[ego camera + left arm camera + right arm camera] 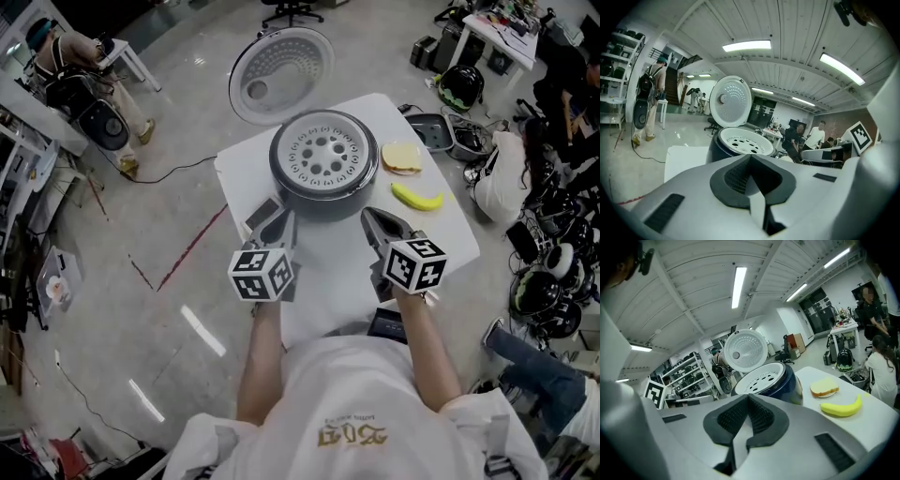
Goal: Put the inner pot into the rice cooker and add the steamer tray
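A dark blue rice cooker (323, 186) stands at the far end of the white table (347, 272) with its round lid (281, 64) swung open behind it. A white steamer tray (324, 155) with round holes sits in its top; the inner pot beneath is hidden. The tray (740, 141) shows beyond the left jaws, and the same tray (761, 377) beyond the right ones. My left gripper (283, 223) hangs just in front of the cooker, shut and empty. My right gripper (373, 223) is beside it, also shut on nothing.
A slice of bread (402, 157) and a yellow banana (417, 197) lie on the table to the right of the cooker. A person with a backpack (80, 80) stands at the far left. Bags, helmets and a desk (502, 37) crowd the floor on the right.
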Available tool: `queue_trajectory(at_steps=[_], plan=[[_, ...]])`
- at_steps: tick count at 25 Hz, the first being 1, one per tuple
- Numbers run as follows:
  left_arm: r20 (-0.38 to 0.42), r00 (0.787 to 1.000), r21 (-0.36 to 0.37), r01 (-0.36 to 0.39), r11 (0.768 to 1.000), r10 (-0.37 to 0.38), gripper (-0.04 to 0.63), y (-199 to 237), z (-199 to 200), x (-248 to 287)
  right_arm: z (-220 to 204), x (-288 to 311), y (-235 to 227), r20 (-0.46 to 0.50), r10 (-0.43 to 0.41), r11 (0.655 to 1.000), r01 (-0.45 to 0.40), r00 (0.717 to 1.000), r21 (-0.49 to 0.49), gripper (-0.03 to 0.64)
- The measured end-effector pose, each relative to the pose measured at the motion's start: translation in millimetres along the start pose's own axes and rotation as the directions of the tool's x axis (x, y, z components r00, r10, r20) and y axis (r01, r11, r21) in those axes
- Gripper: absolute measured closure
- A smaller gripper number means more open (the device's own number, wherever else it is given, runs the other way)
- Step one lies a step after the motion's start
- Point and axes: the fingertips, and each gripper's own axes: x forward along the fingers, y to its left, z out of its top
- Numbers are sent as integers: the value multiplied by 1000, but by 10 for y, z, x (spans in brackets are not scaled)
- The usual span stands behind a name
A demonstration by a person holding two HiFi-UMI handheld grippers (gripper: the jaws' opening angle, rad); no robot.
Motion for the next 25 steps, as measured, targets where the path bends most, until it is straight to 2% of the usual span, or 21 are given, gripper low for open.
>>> queue_trajectory(at_steps=[5, 13, 18, 25], plan=[[-10, 1000, 18, -9, 1000, 9, 581, -29, -79, -99, -52, -81, 49, 13, -17, 1000, 17, 1000, -24, 604], [-4, 1000, 4, -8, 1000, 8, 581, -50, -101, -174, -69, -179, 0, 18, -67, 996, 68, 998, -56, 604], [-5, 1000, 4, -2, 1000, 2, 581, -92, -95, -159, -14, -256, -41, 71, -76, 997, 75, 995, 20, 604], [-3, 1000, 6, 2, 1000, -2, 581, -138, -117, -104, -156, -231, -104, 1, -91, 994, 91, 996, -64, 604]])
